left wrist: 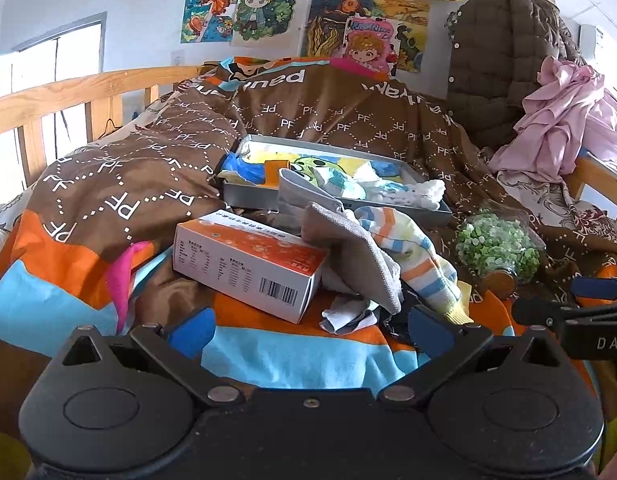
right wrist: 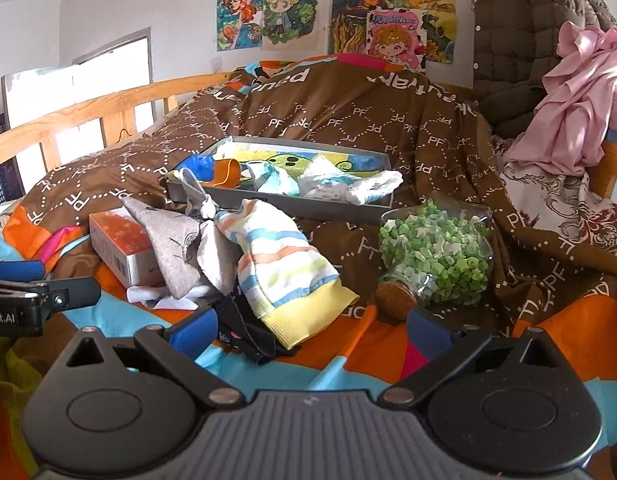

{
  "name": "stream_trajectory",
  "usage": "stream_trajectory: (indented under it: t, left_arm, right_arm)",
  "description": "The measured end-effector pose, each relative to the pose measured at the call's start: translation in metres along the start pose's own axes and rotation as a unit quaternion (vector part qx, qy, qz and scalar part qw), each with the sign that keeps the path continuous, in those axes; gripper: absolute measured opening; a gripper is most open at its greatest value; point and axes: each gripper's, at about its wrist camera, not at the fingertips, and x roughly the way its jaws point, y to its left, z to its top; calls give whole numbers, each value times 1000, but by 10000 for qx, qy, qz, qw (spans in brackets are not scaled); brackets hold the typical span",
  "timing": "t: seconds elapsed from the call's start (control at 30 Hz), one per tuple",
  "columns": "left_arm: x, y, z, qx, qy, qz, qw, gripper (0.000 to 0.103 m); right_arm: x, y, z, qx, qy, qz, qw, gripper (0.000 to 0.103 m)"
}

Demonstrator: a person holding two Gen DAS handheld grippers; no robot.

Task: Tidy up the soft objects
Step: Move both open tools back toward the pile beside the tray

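Both grippers hover low over the bedspread (right wrist: 388, 364), and the pile of soft things sits dead ahead of them. The right gripper (right wrist: 312, 330) has its blue-padded jaws spread wide with nothing between them, and just above that gap in the right wrist view lies the striped sock (right wrist: 286, 268) — its yellow cuff nearest the claw, its long axis running up and to the left toward the middle of the frame. Tucked under that cuff is a dark sock (right wrist: 248, 332), touching the left pad. The left gripper (left wrist: 312, 326) is open too, holding nothing; in its own view the striped sock (left wrist: 420, 256) falls to the right of centre, with the grey sock (left wrist: 356, 252) draped over the orange-and-white box (left wrist: 248, 264) nearer its midline and a small white sock (left wrist: 346, 316) right in front of the jaws. So the right claw looks the better placed for the striped sock: the cuff points at it and lies almost between its fingers. The grey tray (right wrist: 292, 206), already holding several pale socks, sits beyond the pile in the middle of the frame — the likely destination, straight on along the sock's own axis. To the right, close beside the sock, lies the corked glass jar (right wrist: 436, 248), which a wide jaw could nudge.
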Motion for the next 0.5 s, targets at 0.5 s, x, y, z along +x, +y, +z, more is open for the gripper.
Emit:
stream_trajectory:
  t: [0.5]
  left_arm:
    - [8, -3, 3, -60, -1, -170, 9998, 102]
  right_arm:
    - [7, 5, 1, -115, 45, 107, 9999, 103]
